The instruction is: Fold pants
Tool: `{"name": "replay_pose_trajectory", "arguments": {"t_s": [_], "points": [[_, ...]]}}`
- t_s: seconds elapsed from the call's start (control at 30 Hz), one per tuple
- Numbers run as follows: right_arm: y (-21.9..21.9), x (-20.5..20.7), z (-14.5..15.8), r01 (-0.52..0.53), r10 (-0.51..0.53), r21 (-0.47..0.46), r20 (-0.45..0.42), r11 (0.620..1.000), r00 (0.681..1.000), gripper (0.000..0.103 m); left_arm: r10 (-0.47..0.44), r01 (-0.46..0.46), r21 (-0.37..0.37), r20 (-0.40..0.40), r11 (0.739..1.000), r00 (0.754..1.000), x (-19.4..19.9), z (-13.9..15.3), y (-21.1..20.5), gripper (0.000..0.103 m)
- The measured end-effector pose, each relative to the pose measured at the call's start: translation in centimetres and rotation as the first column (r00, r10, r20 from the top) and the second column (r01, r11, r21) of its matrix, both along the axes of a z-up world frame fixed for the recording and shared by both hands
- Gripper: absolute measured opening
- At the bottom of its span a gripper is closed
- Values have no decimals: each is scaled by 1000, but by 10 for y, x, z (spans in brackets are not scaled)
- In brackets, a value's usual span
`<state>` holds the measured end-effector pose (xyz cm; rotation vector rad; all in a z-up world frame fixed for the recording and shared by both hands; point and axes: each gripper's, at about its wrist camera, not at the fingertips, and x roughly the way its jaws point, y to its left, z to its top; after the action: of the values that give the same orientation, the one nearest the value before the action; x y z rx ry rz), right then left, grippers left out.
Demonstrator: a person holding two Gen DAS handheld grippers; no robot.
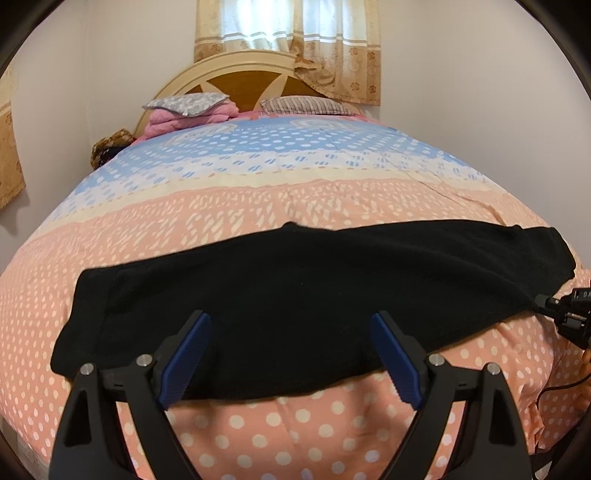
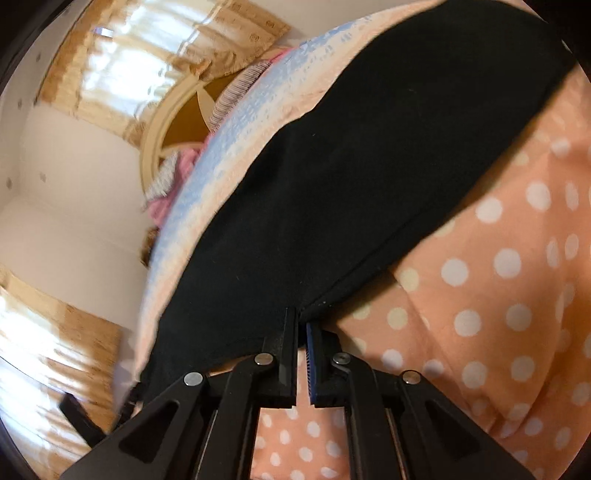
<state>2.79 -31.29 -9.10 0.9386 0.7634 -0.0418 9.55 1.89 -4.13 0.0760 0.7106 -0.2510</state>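
Note:
Black pants (image 1: pixel 303 295) lie flat across the near part of the bed, folded lengthwise into a long band. My left gripper (image 1: pixel 291 321) is open and empty, its blue pads wide apart just above the pants' near edge. My right gripper (image 2: pixel 301 317) is shut on the near edge of the pants (image 2: pixel 332 184); it also shows in the left wrist view (image 1: pixel 546 302), pinching the pants' right end. The right wrist view is tilted.
The bed (image 1: pixel 280 424) has a pink polka-dot and blue patterned cover. Pillows (image 1: pixel 188 101) and a pink blanket (image 1: pixel 184 120) lie by the wooden headboard (image 1: pixel 243 79). Curtains (image 1: pixel 288 29) hang behind. A wall stands left of the bed.

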Motion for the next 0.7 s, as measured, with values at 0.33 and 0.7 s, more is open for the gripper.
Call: {"name": "replay_pose_trajectory", "arguments": {"t_s": [0.33,0.7], "points": [[-65,-45,83,200,-173,-386,104,900,980,22,-121,121,24,37,992,992,19,15,-64,91],[-222,23,31,258,-277,-302,-19,918,961,10,-82,84,19,-80,996,993,36,-31,-102,97]]}}
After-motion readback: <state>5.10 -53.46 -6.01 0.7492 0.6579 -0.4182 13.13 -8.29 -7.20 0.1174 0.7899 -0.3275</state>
